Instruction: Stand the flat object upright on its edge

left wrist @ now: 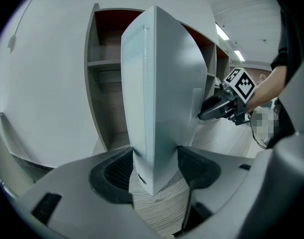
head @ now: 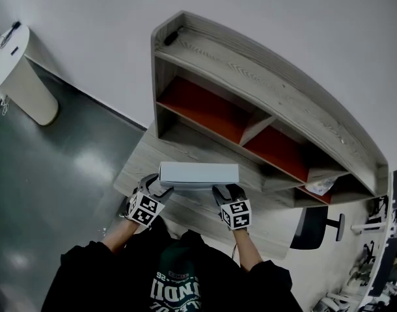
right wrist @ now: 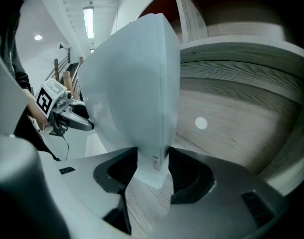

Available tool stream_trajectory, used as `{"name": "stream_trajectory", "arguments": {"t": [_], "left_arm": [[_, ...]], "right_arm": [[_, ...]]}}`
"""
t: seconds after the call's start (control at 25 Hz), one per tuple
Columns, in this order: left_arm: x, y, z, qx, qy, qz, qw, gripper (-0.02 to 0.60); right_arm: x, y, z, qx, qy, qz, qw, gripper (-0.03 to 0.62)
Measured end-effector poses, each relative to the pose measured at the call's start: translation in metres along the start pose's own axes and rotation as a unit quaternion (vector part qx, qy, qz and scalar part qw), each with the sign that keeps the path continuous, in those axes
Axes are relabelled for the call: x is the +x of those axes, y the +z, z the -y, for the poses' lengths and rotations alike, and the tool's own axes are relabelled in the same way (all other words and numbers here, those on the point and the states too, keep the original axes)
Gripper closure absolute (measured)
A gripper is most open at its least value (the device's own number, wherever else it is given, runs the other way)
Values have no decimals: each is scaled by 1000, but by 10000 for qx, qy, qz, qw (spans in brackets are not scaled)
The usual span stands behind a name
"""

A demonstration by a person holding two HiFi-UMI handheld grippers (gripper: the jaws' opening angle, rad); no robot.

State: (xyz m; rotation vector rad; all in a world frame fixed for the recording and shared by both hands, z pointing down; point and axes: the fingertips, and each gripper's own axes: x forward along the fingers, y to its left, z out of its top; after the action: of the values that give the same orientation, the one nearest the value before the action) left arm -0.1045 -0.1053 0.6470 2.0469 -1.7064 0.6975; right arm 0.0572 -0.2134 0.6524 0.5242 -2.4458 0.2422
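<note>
Head view shows a flat white box (head: 198, 174) held low over the wood table (head: 276, 229), just in front of the shelf (head: 263, 83). The left claw (head: 158, 188) grips one end and the right claw (head: 219, 190) grips the other. Left gripper view and right gripper view each show the thin side of the box squeezed between that claw's two jaws. The box looks tipped up, with a thin edge toward the table. I cannot tell if that edge sits on the wood. I think this is the standing-up step, close to done. Next, the edge should rest flat on the table. Then both claws should let go slowly so the box does not fall over.
</note>
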Motion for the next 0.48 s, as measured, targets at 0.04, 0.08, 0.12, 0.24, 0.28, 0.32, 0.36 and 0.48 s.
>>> {"name": "stream_trajectory", "arguments": {"t": [0.04,0.08,0.12,0.24,0.28,0.32,0.36,0.48], "left_arm": [[0,0,-1,30,-48,10,10000,298],[-1,1,-1,68,-97,20,9999,302],[-1,1,-1,116,-150,31,9998,305],[-5,1,-1,279,-327,56,9991,311],[-6,1,-1,323,-401,83,9986,314],[-6,2,-1,367,-491,121,9980,314],[-6,3,-1,405,-589,159,9973,310],[-7,4,-2,460,-881,170,9949,291]], "right_arm": [[-1,-1,0,18,-13,7,10000,382],[-1,-1,0,24,-25,12,10000,382],[-1,-1,-1,19,-37,15,10000,382],[-2,-2,-1,19,-86,45,10000,384],[-2,-3,-1,34,-108,55,9999,385],[-2,-3,-1,52,-128,61,9999,385],[-2,-3,-1,67,-146,66,9998,385],[-2,-4,-2,107,-178,55,9998,387]]}}
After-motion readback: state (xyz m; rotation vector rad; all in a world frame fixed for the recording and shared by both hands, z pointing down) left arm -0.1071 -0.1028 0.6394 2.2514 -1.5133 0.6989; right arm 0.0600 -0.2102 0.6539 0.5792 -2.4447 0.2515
